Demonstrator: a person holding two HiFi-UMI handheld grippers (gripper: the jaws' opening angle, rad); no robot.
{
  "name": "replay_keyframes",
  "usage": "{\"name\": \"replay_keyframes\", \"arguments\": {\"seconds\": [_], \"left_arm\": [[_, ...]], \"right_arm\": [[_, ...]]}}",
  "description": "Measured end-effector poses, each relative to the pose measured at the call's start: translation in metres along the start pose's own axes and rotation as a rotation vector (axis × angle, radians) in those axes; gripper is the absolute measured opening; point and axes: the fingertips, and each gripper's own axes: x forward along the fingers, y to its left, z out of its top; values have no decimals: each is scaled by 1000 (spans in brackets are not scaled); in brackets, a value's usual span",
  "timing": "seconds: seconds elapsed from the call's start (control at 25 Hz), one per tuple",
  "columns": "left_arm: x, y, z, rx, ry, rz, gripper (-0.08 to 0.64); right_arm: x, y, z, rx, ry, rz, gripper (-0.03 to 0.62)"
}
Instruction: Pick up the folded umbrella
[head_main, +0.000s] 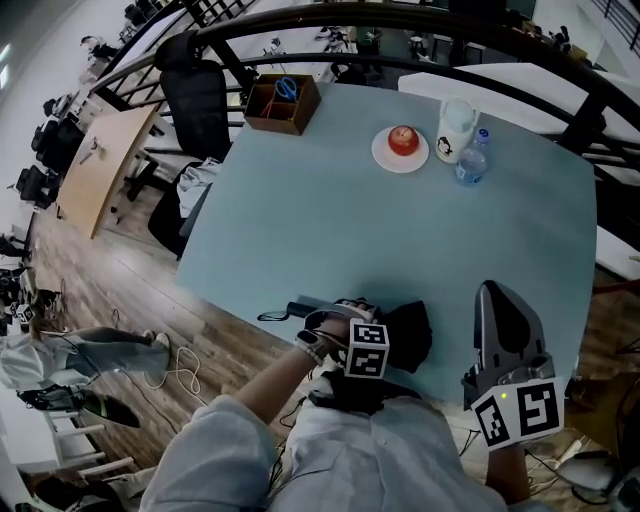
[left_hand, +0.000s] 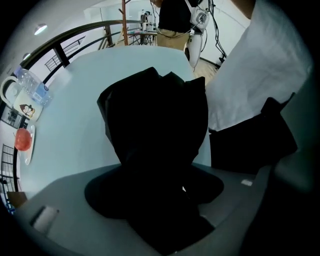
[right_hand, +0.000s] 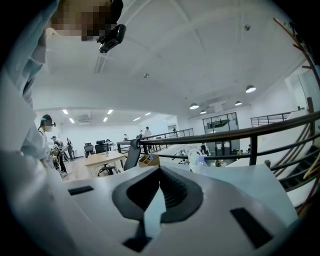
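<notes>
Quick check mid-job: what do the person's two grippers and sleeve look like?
The left gripper and right gripper are grey moulded bodies whose tongs are lined with dark pads. The left cube and right cube are white with black square markers. The person wears a pale long sleeve.

Open tabletop (head_main: 350, 220) between the near edge and a far row of wooden box (head_main: 281, 103), plate (head_main: 379, 155), mug (head_main: 455, 130), bottle (head_main: 471, 160)
</notes>
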Motion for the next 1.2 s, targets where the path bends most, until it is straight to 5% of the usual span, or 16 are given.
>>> {"name": "replay_keyframes", "arguments": {"seconds": [0.36,0.6,1.2], "left_arm": [[-5,4,-1,1,-45,38,281],[-17,7,-1,-73,-124,96,272],[-152,13,-34,-315,-550,369,273]], "right_arm": [[-12,0,5,6,-28,-43,-2],[-24,9,7,-14,-42,-78,-2],[-39,103,5,-59,-44,-141,-2]]}}
